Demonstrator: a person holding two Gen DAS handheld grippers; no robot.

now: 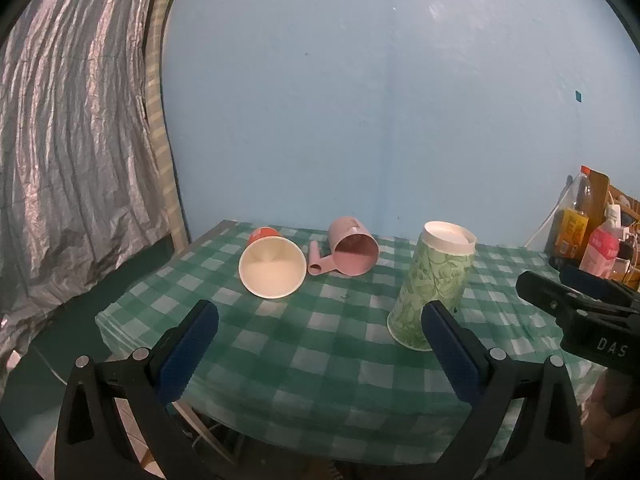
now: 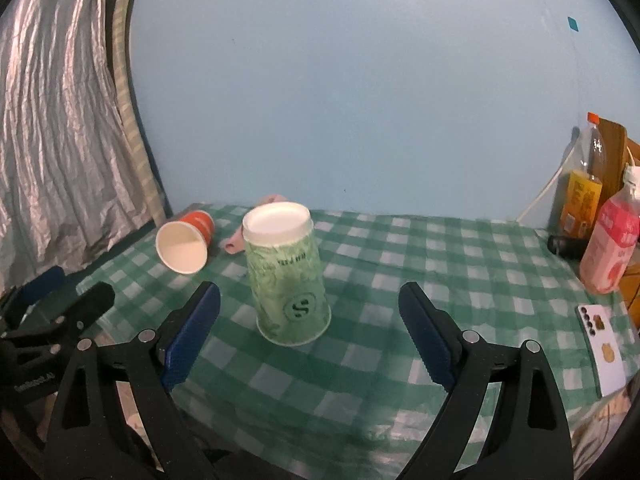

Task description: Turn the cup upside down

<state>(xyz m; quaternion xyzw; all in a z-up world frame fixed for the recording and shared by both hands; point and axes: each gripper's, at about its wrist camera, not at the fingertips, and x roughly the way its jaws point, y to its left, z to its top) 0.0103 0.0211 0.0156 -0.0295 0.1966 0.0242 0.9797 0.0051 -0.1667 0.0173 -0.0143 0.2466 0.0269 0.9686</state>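
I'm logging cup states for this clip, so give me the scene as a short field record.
green cup: upside down on the checked tablecloth, base up, ungripped
orange cup: on its side, mouth toward the camera
pink mug: on its side beside the orange cup
left gripper: open, empty
right gripper: open, empty, facing the green cup

Black gripper (image 2: pixel 310 308) frames, ridged blue fingers (image 2: pixel 192 336), silver pivot screws

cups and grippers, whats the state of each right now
green cup: upside down, rim on the table
orange cup: on its side, mouth toward camera
pink cup: on its side
left gripper: open, empty
right gripper: open, empty
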